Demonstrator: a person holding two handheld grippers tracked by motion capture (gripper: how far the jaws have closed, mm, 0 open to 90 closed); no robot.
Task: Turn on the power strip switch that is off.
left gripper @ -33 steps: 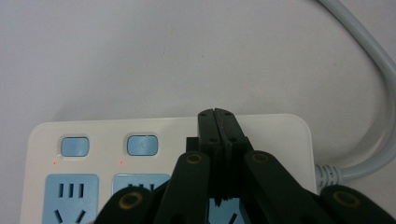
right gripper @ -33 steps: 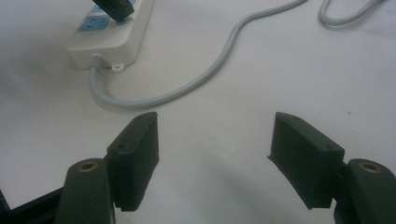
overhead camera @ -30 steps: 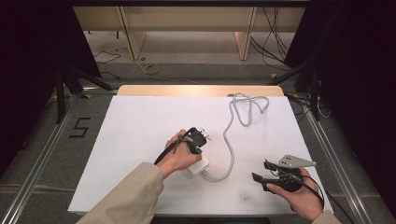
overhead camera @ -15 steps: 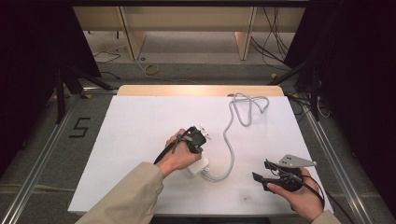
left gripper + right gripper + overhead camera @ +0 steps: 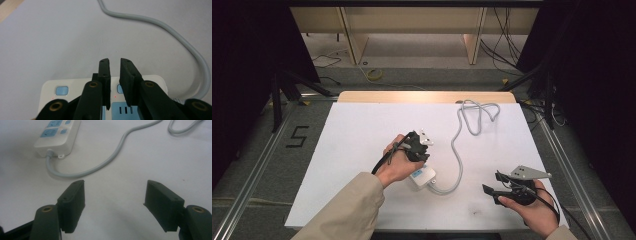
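Left tongs (image 5: 422,141) sit low over the white power strip (image 5: 423,176), near the middle-front of the white surface (image 5: 352,135). In the left gripper view the left tongs (image 5: 114,62) show a narrow gap and are opening; nothing is clamped between the tips, which hover just above the strip's blue switch buttons (image 5: 62,90) and socket face (image 5: 125,110). The step looks like pressing or releasing a switch on the strip. To do it well: keep the tips squarely over one button, push straight down rather than at a slant so the strip does not skid, and lift clear before moving sideways. The strip's grey cable (image 5: 457,150) runs from its near end, curves up the surface and loops near the far edge; it stays slack, so there is no tug to worry about. Right tongs (image 5: 494,182) rest near the front right corner, jaws wide apart and empty, well apart from the strip. They could steady the strip's end if it slides.
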